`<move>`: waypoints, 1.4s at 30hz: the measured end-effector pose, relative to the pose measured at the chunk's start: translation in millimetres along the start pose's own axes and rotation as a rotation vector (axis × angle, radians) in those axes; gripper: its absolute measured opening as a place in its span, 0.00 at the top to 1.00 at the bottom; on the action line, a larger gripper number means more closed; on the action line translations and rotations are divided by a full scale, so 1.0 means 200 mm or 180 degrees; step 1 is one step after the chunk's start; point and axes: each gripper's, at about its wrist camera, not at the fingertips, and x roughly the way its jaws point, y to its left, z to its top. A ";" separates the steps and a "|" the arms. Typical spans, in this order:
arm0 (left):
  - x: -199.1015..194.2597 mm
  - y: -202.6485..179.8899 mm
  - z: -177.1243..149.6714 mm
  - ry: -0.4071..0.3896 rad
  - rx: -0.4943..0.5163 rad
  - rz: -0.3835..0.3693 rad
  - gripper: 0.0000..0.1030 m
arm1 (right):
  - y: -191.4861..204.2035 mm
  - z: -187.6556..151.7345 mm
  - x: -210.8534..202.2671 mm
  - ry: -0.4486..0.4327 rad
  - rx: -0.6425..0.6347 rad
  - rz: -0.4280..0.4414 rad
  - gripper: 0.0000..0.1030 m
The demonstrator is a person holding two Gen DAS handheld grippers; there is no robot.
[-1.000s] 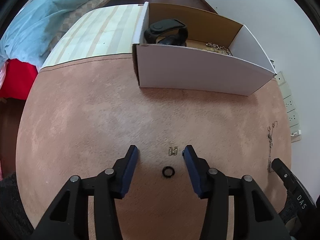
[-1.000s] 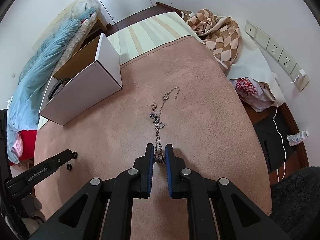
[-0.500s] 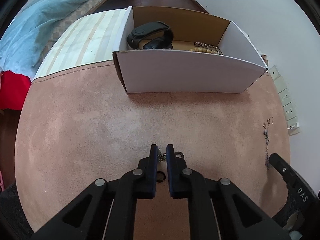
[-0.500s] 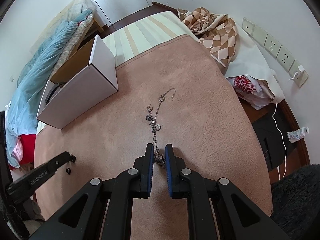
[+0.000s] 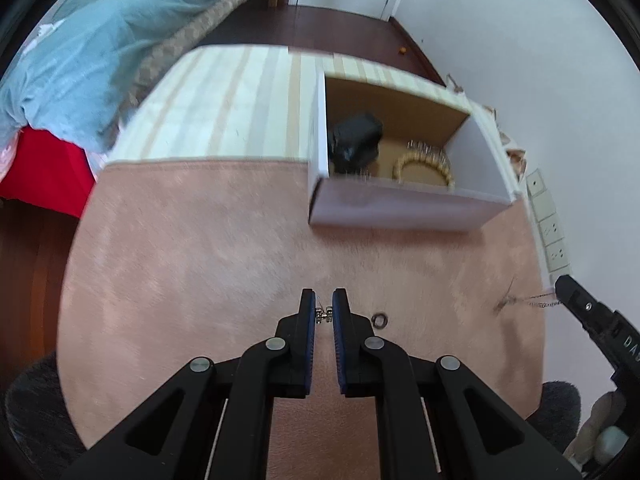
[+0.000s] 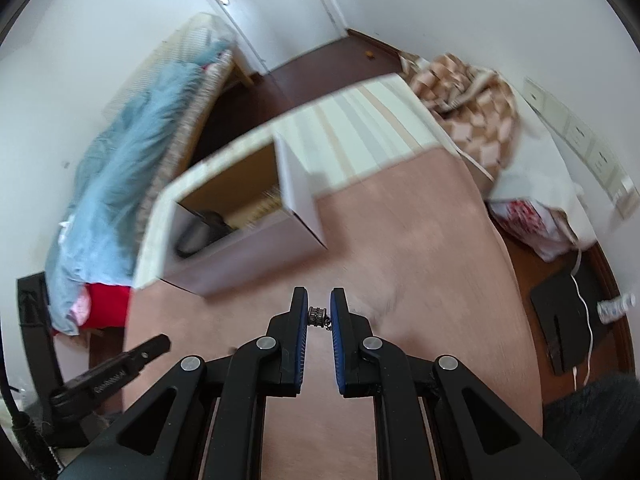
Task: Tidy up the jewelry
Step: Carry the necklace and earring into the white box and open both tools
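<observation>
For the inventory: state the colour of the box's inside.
Brown cardboard inside the box; left wrist view shows it best.

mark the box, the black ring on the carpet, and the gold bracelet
white box [image 5: 394, 204], left wrist view, on its near outer wall.
black ring [image 5: 379, 320], left wrist view, on the band's rim, lying on the carpet.
gold bracelet [image 5: 400, 165], left wrist view, on its left arc inside the box.

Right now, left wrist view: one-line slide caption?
Left gripper pinches a small silver earring above the pink blanket; a black ring lies beside it, the open white box ahead.
</observation>
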 end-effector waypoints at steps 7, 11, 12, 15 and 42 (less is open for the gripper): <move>-0.20 -0.03 0.20 -0.0243 0.0048 -0.0187 0.94 | 0.23 0.26 -0.15 -0.0139 -0.0238 0.0344 0.89; -0.28 -0.08 0.36 -0.0365 0.0085 -0.0324 0.94 | 0.37 0.40 -0.21 -0.0235 -0.0409 0.0482 0.89; -0.29 -0.08 0.39 -0.0378 0.0097 -0.0352 0.94 | 0.42 0.44 -0.22 -0.0257 -0.0484 0.0497 0.89; -0.27 -0.12 0.50 -0.0329 0.0155 -0.0429 0.94 | 0.52 0.55 -0.21 -0.0289 -0.0665 0.0468 0.89; 0.12 -0.14 0.85 0.0097 0.0041 0.0024 0.28 | 0.41 0.66 0.54 0.0877 -0.0888 -0.0103 0.40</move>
